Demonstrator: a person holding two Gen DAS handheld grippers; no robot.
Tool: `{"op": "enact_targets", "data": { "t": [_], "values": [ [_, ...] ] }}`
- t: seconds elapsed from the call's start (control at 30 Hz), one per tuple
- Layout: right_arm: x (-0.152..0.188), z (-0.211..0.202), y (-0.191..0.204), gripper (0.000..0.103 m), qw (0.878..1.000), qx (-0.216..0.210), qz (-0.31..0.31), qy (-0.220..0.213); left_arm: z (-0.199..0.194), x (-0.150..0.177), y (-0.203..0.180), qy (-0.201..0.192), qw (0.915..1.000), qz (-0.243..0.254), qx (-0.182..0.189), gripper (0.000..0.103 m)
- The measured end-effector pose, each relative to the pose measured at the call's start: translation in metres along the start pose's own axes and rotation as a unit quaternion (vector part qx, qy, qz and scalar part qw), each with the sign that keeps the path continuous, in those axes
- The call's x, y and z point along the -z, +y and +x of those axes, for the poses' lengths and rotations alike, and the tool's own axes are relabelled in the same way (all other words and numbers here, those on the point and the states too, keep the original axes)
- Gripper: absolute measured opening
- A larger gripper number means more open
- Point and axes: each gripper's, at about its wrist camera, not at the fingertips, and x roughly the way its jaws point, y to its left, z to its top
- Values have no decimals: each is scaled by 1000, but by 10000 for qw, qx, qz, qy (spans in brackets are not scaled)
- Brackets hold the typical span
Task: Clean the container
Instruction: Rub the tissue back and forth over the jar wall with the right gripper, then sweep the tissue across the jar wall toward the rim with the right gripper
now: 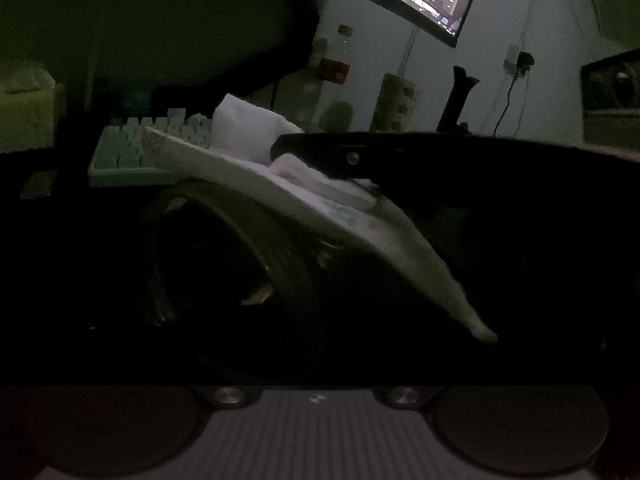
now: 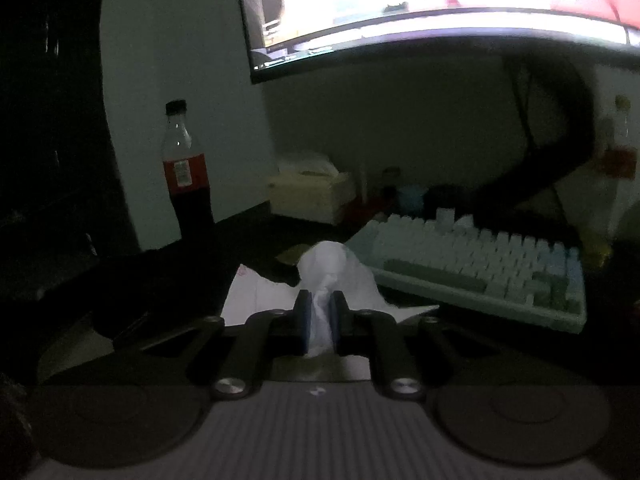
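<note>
Dim desk point(image 2: 256, 232) before you: a lit monitor point(image 2: 400, 12), pale keyboard point(image 2: 480, 272) and cola bottle point(image 2: 186, 176). Your right gripper point(image 2: 320, 320) pinches a white tissue point(image 2: 328, 264) between narrow blue pads. The dark round container point(image 1: 224, 256) fills your left view, tissue draped across it; its own fingers are lost in shadow.

We cannot make out the left gripper's fingers in the dark; the container point(image 1: 224, 256) is half hidden by tissue point(image 1: 304, 200); the monitor point(image 2: 420, 8) runs past the edge.
</note>
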Motion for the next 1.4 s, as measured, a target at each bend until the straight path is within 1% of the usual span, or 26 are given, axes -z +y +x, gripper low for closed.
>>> {"op": "enact_targets", "data": {
  "t": [0.07,0.13,0.17,0.2,0.33,0.43,0.47,0.53,0.57,0.63,0.67,0.73,0.77,0.8,0.83,0.87,0.9,1.03,1.07,1.1,1.13,1.17,1.23,1.27,1.33,1.4],
  "values": [
    [-2,2,-13,13,9995,269,186,47,-5,4,-12,0,9999,102,-132,103],
    [-3,4,-24,13,9971,665,363,46,-13,11,-28,-3,9994,217,-283,103],
    [-3,4,-26,13,9964,635,557,49,-14,12,-31,-9,9992,257,-313,103],
    [-3,3,-22,13,9967,568,581,44,-15,15,-34,-10,9990,288,-335,103],
    [0,0,16,13,10000,-14,-84,15,-23,25,-42,-10,9986,335,-420,103],
    [-2,4,14,13,9999,-77,-100,9,-35,34,-47,-15,9987,315,-405,103],
    [-3,6,7,13,10000,-30,29,10,-36,34,-46,-20,9988,293,-397,103],
    [-7,14,-7,13,9988,435,232,0,-44,40,-46,-31,9987,276,-417,103],
    [-8,17,-10,13,9979,582,277,-5,-45,41,-46,-39,9987,273,-434,103],
    [-8,20,-9,13,9970,672,372,-32,-47,43,-47,-36,9987,267,-443,103],
    [-7,19,-1,13,9976,646,259,-56,-48,44,-47,-32,9987,263,-444,103],
    [-5,16,10,13,9997,191,66,-101,-53,59,-48,-61,9985,238,-496,103],
    [-4,14,14,13,9999,-66,26,-106,-68,71,-61,-82,9982,187,-572,103],
    [-4,13,17,13,9998,-178,-32,-101,-82,79,-74,-97,9978,147,-635,103],
    [-3,12,17,13,9997,-194,-89,-110,-88,82,-81,-106,9976,130,-671,103],
    [-2,11,15,13,9997,-182,-98,-125,-90,83,-83,-108,9975,125,-683,103],
    [-2,12,9,13,9999,-66,-42,-128,-88,80,-82,-107,9975,125,-681,103],
    [-5,18,-20,13,9973,612,391,-71,-83,71,-76,-112,9973,127,-709,103],
    [-5,18,-22,13,9966,659,491,-61,-82,70,-75,-111,9973,132,-717,103],
    [-4,15,-16,14,9969,676,408,-56,-81,68,-74,-110,9972,141,-725,103],
    [-4,13,-10,14,9973,659,310,-53,-80,67,-73,-109,9971,155,-732,103],
    [-2,9,1,14,9991,398,121,-58,-78,65,-72,-105,9971,165,-731,103],
    [0,5,14,14,9997,-245,-2,-17,-73,60,-69,-99,9972,171,-722,103],
    [0,4,18,14,9996,-270,-72,2,-71,59,-68,-102,9972,170,-715,103],
    [-1,6,17,13,9998,-120,-187,3,-68,56,-64,-109,9973,168,-704,103],
    [-3,8,0,13,9999,66,141,14,-66,53,-59,-115,9973,151,-713,103]
  ]
}}
